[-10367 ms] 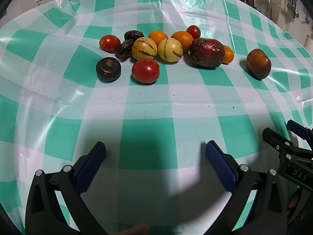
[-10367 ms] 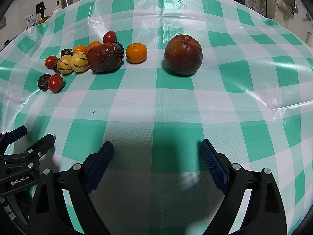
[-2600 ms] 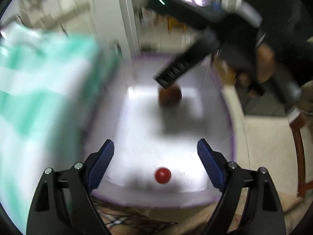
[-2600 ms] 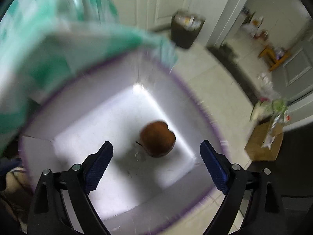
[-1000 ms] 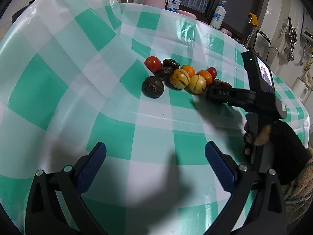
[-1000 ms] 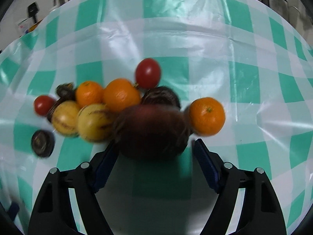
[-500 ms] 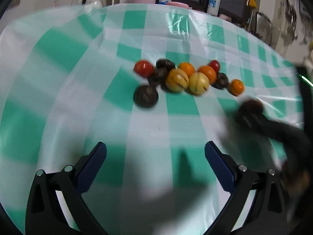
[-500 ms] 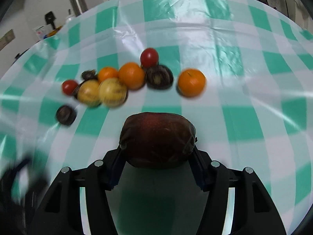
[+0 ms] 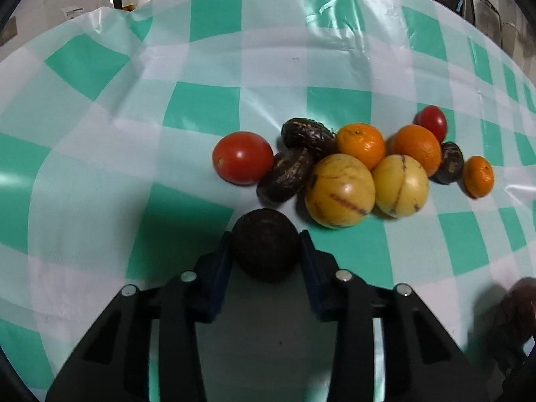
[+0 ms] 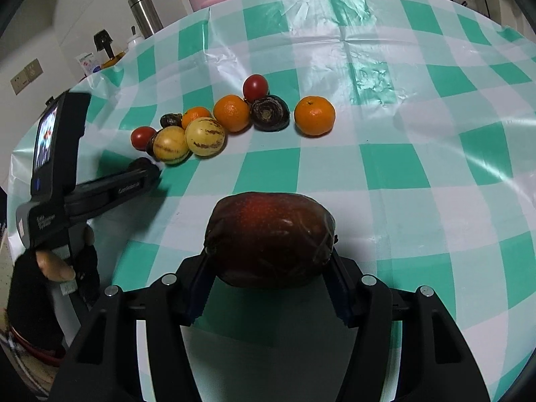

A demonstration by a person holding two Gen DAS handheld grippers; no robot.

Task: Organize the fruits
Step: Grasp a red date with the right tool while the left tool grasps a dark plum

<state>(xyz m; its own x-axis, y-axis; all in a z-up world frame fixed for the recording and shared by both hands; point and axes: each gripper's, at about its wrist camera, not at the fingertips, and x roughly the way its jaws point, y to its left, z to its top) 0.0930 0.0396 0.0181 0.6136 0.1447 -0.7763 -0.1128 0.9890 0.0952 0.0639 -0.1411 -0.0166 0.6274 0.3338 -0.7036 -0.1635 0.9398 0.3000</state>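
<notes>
1. Left hand-held gripper (image 9: 266,251) is low over the table (image 9: 100,174), pointing forward, clamped on a dark round fruit (image 9: 266,244).
2. Right hand-held gripper (image 10: 269,258) is level and squeezing a big dark red fruit (image 10: 269,238).
3. The fruit pile (image 9: 340,189) sits just ahead of the left one.
</notes>
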